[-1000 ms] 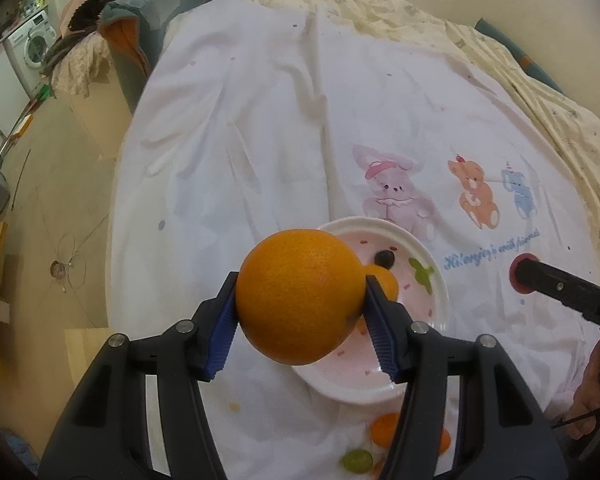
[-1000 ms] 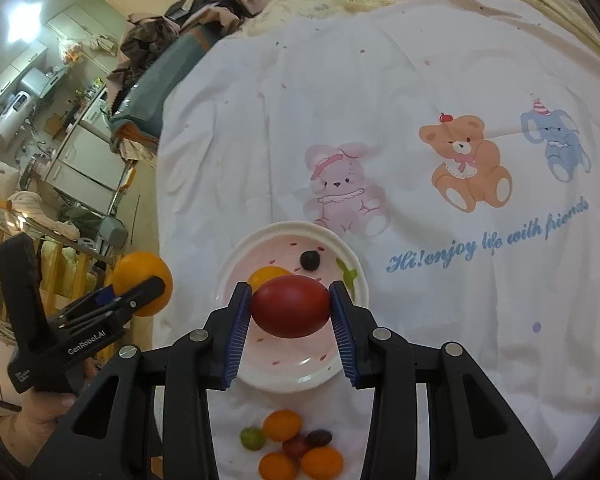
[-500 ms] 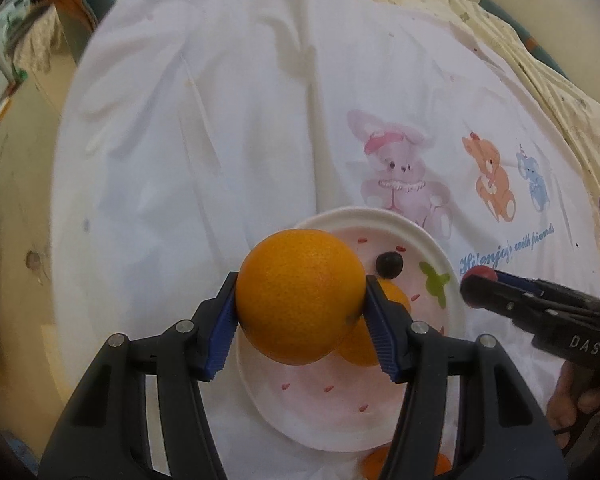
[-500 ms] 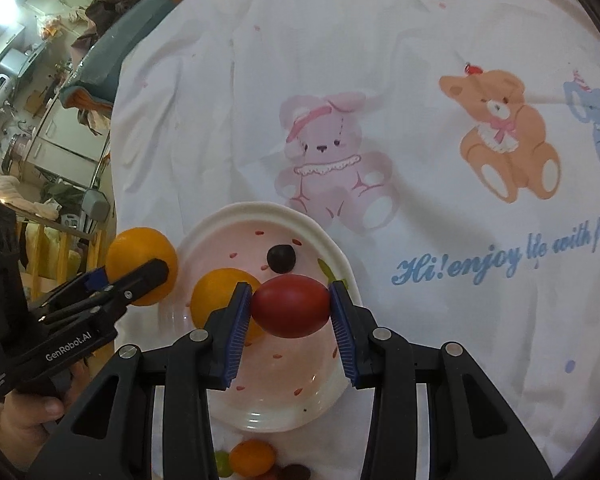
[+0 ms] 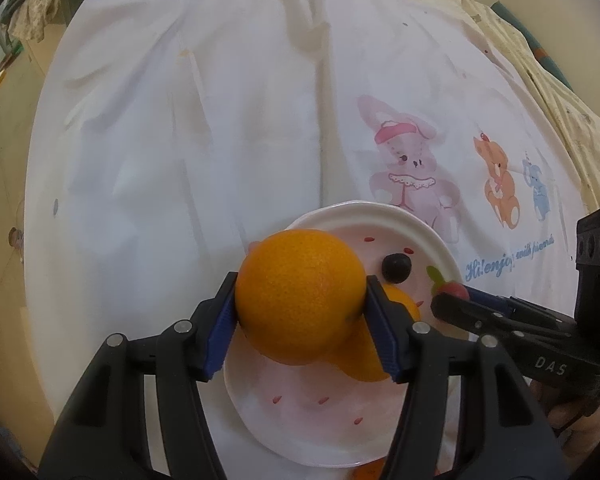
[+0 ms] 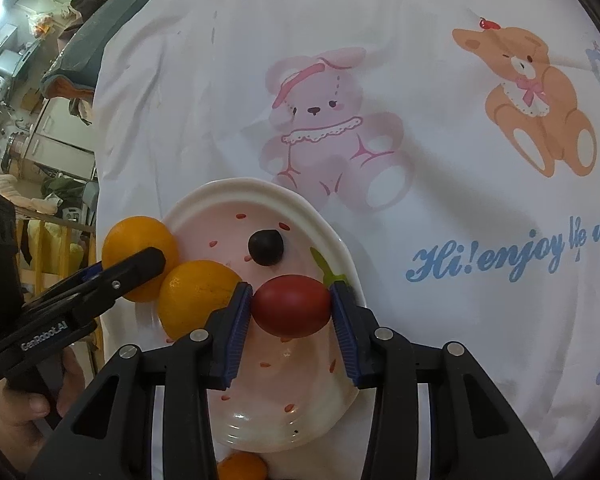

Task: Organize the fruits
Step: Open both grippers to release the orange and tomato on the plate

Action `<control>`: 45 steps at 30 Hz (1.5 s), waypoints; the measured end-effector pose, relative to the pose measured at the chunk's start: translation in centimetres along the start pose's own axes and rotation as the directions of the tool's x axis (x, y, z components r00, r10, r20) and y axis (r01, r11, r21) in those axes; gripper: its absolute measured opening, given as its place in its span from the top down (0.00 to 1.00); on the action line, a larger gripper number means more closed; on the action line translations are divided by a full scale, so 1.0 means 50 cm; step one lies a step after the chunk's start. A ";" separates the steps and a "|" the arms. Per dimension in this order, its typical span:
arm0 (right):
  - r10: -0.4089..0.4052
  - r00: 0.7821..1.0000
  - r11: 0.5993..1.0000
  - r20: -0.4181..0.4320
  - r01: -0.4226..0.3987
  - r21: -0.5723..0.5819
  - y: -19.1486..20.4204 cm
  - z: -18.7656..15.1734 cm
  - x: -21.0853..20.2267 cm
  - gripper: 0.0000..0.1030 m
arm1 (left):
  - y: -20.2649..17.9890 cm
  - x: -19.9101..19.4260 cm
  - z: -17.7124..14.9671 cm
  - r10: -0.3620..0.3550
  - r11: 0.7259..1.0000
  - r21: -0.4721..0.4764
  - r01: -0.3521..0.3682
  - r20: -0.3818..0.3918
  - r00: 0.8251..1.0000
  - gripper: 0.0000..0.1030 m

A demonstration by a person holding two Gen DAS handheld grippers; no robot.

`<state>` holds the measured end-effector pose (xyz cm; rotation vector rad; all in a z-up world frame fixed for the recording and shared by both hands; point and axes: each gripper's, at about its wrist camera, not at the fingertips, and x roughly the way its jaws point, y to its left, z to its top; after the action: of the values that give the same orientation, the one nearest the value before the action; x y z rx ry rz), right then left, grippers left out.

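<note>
Both hand-held grippers have come down over the plate (image 6: 332, 240) on the bed: left hand-held gripper (image 5: 300, 312) pinching an orange (image 5: 300, 296), right hand-held gripper (image 6: 292, 308) pinching a red fruit (image 6: 292, 306). Release looks imminent.

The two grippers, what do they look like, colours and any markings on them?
Both the left gripper and the right gripper are black plastic clamps with two arms, silver pivot screws and ribbed blue pads. White lettering marks their sides: "GenRobot.AI" on the left, "DAS" on the right.
</note>
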<state>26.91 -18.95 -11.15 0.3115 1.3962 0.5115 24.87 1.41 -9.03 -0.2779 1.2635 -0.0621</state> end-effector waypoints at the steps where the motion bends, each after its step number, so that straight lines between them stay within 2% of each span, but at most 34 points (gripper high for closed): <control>1: 0.002 1.000 1.000 0.001 -0.002 0.002 0.000 0.000 0.000 0.58 | -0.001 0.000 -0.001 -0.001 1.000 0.006 0.000 0.004 1.000 0.45; 7: 0.024 1.000 1.000 0.008 -0.024 0.012 -0.004 0.000 -0.002 0.57 | -0.012 0.006 0.001 0.030 0.999 0.040 -0.030 -0.006 1.000 0.44; 9: 0.027 1.000 1.000 0.015 -0.028 0.011 -0.004 0.000 -0.006 0.48 | -0.008 0.006 0.003 0.028 0.999 0.039 -0.028 -0.011 1.000 0.43; 11: 0.034 0.999 0.999 0.022 -0.034 0.010 -0.006 0.000 -0.012 0.43 | -0.006 0.002 0.003 0.020 0.999 0.031 -0.020 0.000 1.000 0.33; 12: 0.032 0.999 0.999 0.026 -0.032 0.009 -0.006 0.001 -0.016 0.43 | -0.007 -0.003 0.004 0.023 0.999 0.025 -0.023 0.016 1.000 0.23; 13: 0.028 0.999 1.000 0.028 -0.028 0.008 -0.006 0.002 -0.018 0.43 | -0.007 -0.008 0.004 0.024 0.999 0.020 -0.025 0.034 0.999 0.20; 23: 0.009 0.998 1.000 0.058 -0.010 0.021 -0.013 0.003 -0.044 0.36 | -0.006 -0.016 0.007 0.024 1.000 0.016 -0.025 0.042 0.999 0.20; 34: -0.005 0.998 1.000 0.069 0.004 0.010 -0.003 -0.003 -0.064 0.35 | -0.011 -0.036 0.004 0.039 0.999 0.030 -0.041 0.076 0.996 0.20; 41: -0.009 0.995 0.999 0.098 0.005 0.045 -0.006 -0.026 -0.102 0.35 | -0.017 -0.086 -0.010 0.106 0.992 0.046 -0.116 0.179 0.978 0.20; 43: -0.016 0.993 0.999 0.117 0.013 0.029 0.004 -0.034 -0.123 0.35 | -0.018 -0.099 -0.017 0.111 0.991 0.047 -0.122 0.192 0.975 0.20; 45: -0.011 0.989 1.000 0.150 0.010 0.004 0.016 -0.043 -0.151 0.30 | -0.021 -0.127 -0.028 0.091 0.992 0.062 -0.106 0.213 0.973 0.20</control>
<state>23.97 -22.34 -4.67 0.3383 1.2520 0.4678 21.72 1.43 -3.26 -0.1535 1.0607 0.0066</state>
